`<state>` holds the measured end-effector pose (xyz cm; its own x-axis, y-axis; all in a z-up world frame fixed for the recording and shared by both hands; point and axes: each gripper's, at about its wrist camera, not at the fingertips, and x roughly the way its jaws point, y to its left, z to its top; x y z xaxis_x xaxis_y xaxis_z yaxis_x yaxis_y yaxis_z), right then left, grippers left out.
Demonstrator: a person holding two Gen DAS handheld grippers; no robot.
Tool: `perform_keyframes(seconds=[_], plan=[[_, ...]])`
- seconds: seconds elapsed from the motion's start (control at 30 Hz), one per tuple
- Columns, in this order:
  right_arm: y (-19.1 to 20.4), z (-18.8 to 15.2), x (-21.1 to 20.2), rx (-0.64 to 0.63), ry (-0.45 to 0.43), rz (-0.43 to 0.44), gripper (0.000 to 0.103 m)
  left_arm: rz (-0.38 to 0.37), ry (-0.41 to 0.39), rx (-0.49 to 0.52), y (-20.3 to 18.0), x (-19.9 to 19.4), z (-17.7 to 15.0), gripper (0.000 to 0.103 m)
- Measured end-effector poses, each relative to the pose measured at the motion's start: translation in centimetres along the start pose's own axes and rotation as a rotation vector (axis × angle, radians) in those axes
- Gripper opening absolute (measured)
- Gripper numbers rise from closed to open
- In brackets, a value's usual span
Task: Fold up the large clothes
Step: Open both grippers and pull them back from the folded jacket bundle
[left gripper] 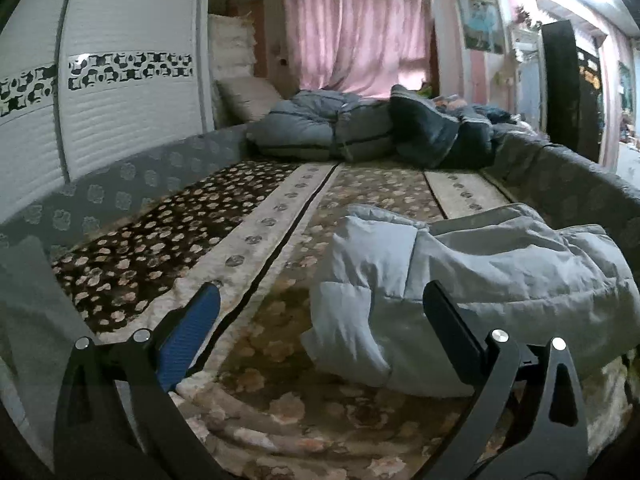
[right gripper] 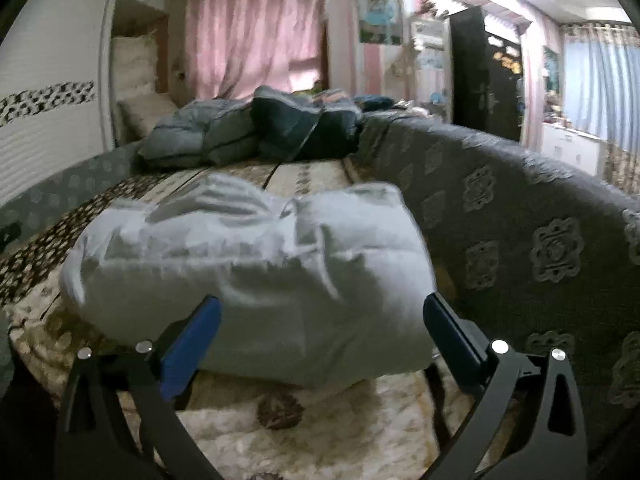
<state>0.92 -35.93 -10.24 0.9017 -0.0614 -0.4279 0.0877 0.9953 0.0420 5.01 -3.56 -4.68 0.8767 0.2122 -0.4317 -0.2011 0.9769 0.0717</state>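
A light grey padded jacket point(left gripper: 460, 280), folded into a thick bundle, lies on the floral blanket point(left gripper: 260, 360). My left gripper point(left gripper: 320, 320) stands open just in front of the bundle's left end. Its blue left pad point(left gripper: 188, 332) is over bare blanket and its right finger point(left gripper: 452, 328) is by the bundle's front edge. In the right wrist view the same jacket point(right gripper: 256, 264) fills the middle. My right gripper point(right gripper: 320, 332) is open wide, its fingers either side of the bundle's near edge. Neither gripper's pads press on the cloth.
A pile of darker grey and navy padded coats point(left gripper: 360, 128) point(right gripper: 248, 128) sits at the far end of the bed. A grey patterned padded wall point(right gripper: 520, 220) runs along the right side, a white wardrobe point(left gripper: 120, 100) along the left. Pink curtains point(left gripper: 352, 28) hang behind.
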Motion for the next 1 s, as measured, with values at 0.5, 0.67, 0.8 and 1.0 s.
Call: perform_keyframes(seconds=[0.5,0.67,0.8,1.0], plan=[[-2.3,0.2,0.2,0.103,-0.047,0.060,0.101,-0.012,-0.033,0.145,-5.7,-1.8,1.1,0.100],[-2.4,0.5,-0.1,0.076,-0.067,0.041,0.101,-0.012,-0.001,0.068,-5.4,-1.2,1.5,0.100],[-2.9,0.6,-0.1,0.102,-0.072,0.047,0.101,0.008,0.028,0.027,-4.8,-0.6,1.0,0.100],[-3.1,0.7,-0.1,0.105,-0.081,0.050,0.101,0.048,0.102,-0.085,-2.5,0.6,0.1,0.100]])
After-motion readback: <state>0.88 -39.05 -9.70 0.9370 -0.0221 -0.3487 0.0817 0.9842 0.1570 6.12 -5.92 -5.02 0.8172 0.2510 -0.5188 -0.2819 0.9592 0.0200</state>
